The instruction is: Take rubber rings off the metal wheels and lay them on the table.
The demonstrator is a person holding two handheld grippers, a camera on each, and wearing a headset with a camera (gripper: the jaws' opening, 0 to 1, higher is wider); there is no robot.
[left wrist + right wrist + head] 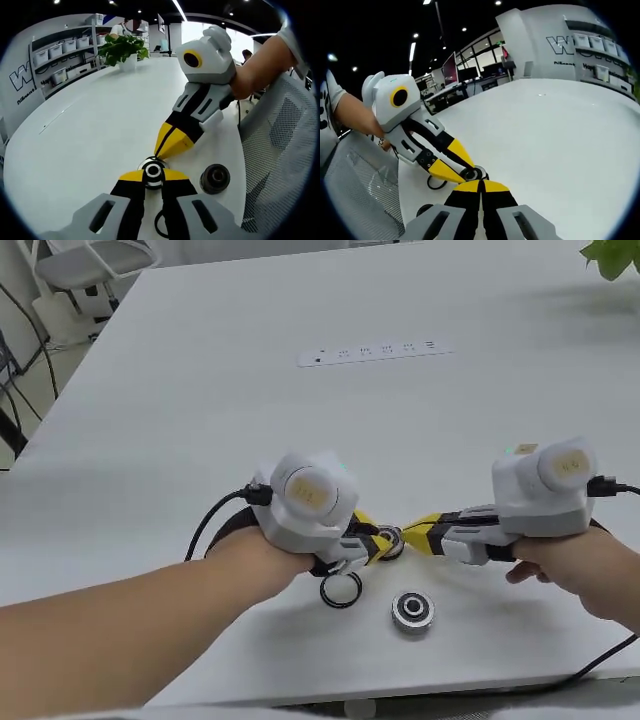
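right gripper (481, 184): 6 o'clock, jaws pressed together, tips at metal wheel (476, 173) | left gripper (468, 171): enters from 10 o'clock, clamps the wheel | rubber ring (435, 184): loose on table (560, 140), 8 o'clock of wheel

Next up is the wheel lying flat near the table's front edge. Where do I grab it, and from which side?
Grip the flat wheel across its outer rim, coming straight down from above. It lies with its hub facing up, so only the round side wall offers opposing faces. Probably set the jaws front-to-back, clear of the loose ring on its left.
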